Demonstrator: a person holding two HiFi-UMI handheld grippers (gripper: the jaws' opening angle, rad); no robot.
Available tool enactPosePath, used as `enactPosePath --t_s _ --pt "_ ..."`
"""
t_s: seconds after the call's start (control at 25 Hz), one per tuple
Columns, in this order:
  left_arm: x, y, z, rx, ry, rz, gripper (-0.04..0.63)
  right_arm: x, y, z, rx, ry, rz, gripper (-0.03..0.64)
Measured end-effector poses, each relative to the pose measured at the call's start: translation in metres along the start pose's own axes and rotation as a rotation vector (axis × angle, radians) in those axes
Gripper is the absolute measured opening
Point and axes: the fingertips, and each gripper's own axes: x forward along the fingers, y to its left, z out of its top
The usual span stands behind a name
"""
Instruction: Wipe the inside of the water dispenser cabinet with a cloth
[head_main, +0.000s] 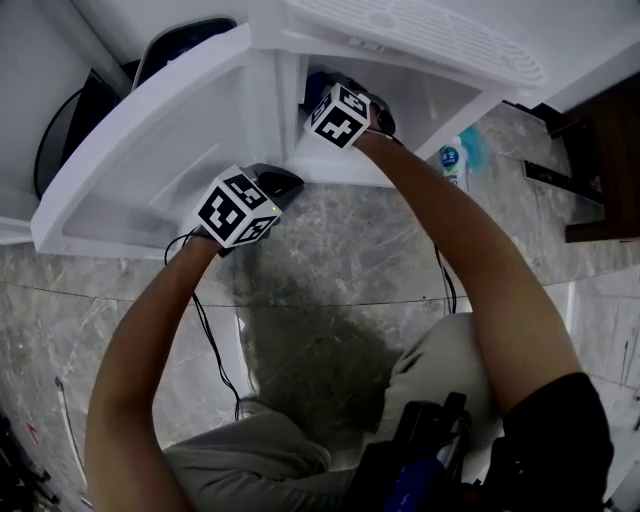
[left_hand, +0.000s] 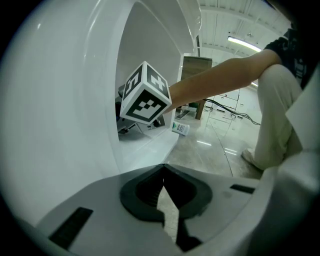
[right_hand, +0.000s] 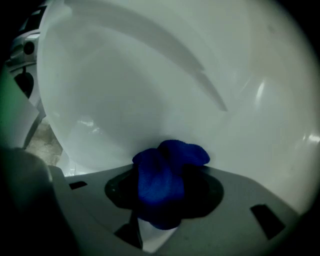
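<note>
Blue cloth (right_hand: 167, 175) sits clamped in right hand-held gripper (right_hand: 159, 207) (inside white cabinet (right_hand: 150, 75)).

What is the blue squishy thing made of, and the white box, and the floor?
The blue cloth looks like soft, fuzzy fabric, maybe microfibre: it bunches into rounded folds. The white cabinet seems smooth, glossy plastic, judging by its soft shine marks. The floor looks like polished stone or stone-look tile: grey veins and reflections.

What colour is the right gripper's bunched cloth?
Deep blue: the bunched cloth shows best in the right gripper view.
</note>
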Motion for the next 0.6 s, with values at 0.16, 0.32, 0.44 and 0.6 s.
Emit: enactPosePath --t_s 0.16,0.32,0.44,0.6 --pt "-0.008 0.002 -0.001 0.007 0.015 0.020 0.006 -0.014 -0.002 0.007 0.105 -0.048 0.031 0.160" --pt "-0.012 -0.001 0.014 0.025 -0.001 0.027 0.006 -0.034 -0.011 0.016 0.190 -0.113 -0.009 0.160" --pt "-0.013 -0.010 0.021 0.050 0.004 0.020 0.006 -0.051 -0.023 0.031 0.288 -0.193 -0.040 0.160" --pt "-0.010 -0.026 0.033 0.089 0.010 -0.004 0.006 -0.080 -0.045 0.050 0.336 -0.260 -0.102 0.160"
